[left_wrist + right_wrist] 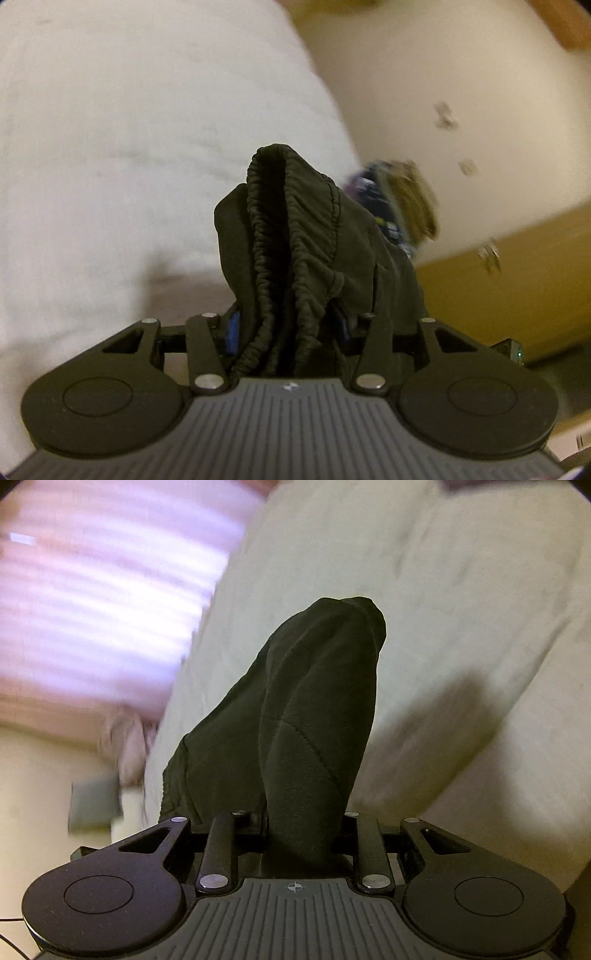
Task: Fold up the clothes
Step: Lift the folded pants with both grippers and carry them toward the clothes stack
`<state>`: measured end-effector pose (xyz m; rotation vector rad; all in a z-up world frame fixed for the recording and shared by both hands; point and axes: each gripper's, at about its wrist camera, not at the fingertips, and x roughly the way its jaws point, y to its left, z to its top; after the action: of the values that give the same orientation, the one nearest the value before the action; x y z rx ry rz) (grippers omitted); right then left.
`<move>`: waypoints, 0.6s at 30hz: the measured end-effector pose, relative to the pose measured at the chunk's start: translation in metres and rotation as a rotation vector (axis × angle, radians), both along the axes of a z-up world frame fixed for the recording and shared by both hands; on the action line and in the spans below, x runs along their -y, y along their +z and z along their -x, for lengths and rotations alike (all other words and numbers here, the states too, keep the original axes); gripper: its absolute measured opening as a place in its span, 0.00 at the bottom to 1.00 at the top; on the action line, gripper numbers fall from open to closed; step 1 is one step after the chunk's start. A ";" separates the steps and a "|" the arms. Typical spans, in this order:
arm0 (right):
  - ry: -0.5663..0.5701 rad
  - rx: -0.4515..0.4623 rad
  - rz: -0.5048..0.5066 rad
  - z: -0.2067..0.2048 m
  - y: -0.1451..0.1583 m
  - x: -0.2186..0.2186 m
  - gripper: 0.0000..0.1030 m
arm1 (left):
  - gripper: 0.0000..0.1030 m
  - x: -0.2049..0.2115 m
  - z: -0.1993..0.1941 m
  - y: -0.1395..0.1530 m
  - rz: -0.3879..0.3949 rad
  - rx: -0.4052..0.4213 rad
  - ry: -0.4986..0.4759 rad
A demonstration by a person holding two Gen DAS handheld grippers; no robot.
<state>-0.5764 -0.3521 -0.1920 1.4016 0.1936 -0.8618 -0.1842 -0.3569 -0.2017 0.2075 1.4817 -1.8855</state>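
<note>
- Left gripper (288, 325) is clamped on the black garment (295, 236), gathered elastic waistband bunched right between its fingers and rising out ahead of it.
- Right gripper (301, 834) pinches another fold of that dark cloth (306, 720), smooth fabric standing up from its jaws.
- Both bundles hang above the white bedding (129, 147).
- Fingertips are buried in fabric on both sides, can't see them.
- Background's blurred: a purple-patterned shape (388, 206) beside the waistband is unreadable.
</note>
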 end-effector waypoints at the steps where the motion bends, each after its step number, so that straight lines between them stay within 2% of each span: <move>1: -0.034 -0.002 0.018 0.014 0.009 0.001 0.24 | 0.40 0.016 0.017 0.008 0.013 -0.007 -0.031; 9: -0.234 -0.014 0.092 0.148 0.066 0.054 0.24 | 0.40 0.138 0.176 0.067 0.095 -0.033 -0.234; 14: -0.358 -0.021 0.139 0.232 0.102 0.087 0.24 | 0.40 0.230 0.277 0.105 0.134 -0.050 -0.301; 18: -0.407 -0.034 0.178 0.292 0.134 0.159 0.24 | 0.40 0.311 0.351 0.141 0.172 -0.050 -0.342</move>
<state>-0.8680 -0.5108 -0.0582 1.2778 -0.1468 -1.2072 -0.5356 -0.6677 -0.0608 0.3529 1.3733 -2.2937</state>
